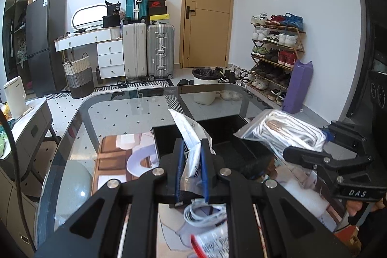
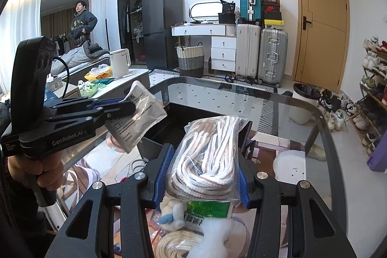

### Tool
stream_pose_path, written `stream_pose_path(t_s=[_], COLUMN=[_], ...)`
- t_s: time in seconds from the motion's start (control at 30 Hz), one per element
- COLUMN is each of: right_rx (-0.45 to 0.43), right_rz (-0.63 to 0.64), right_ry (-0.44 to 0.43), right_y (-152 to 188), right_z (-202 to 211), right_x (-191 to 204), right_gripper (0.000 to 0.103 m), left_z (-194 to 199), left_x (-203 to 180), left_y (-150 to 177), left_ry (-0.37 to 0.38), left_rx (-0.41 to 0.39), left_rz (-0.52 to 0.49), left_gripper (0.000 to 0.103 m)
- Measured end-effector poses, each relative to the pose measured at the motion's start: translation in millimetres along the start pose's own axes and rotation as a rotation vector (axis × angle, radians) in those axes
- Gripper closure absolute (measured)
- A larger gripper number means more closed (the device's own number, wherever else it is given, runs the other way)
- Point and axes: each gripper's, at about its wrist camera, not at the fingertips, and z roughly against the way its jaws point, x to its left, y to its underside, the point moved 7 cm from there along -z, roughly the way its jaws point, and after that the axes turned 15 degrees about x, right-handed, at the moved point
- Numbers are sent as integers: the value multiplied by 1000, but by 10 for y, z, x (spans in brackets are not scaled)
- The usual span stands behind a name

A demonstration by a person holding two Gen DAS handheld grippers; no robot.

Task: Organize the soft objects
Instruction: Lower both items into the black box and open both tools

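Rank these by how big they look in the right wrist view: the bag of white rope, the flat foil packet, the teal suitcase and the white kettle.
Largest to smallest as they appear:
1. bag of white rope, though it sits right at the camera
2. flat foil packet, also near
3. teal suitcase, far away
4. white kettle

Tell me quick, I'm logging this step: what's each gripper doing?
Left gripper: shut on a flat silver pouch.
Right gripper: shut on a clear bag of white rope.

Glossy glass table [image 1: 125, 110], crinkly clear plastic bag [image 2: 208, 151] of woven cotton rope, matt black plastic bin [image 1: 225, 134] at 12 o'clock.
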Motion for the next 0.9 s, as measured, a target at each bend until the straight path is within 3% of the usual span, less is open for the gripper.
stream_pose_path(t_s=[0.43,0.9], right_rx=[56,102], right_rz=[13,29], right_ry=[-20,-26], right_y=[-232,-268], right_z=[-400,-624], right_x=[-37,-69], right_gripper=[56,56], left_z=[-390,-686], left_x=[31,-8], left_y=[-178,-194], left_ry=[0,7], left_rx=[37,87], left_rz=[10,1], left_gripper=[93,92])
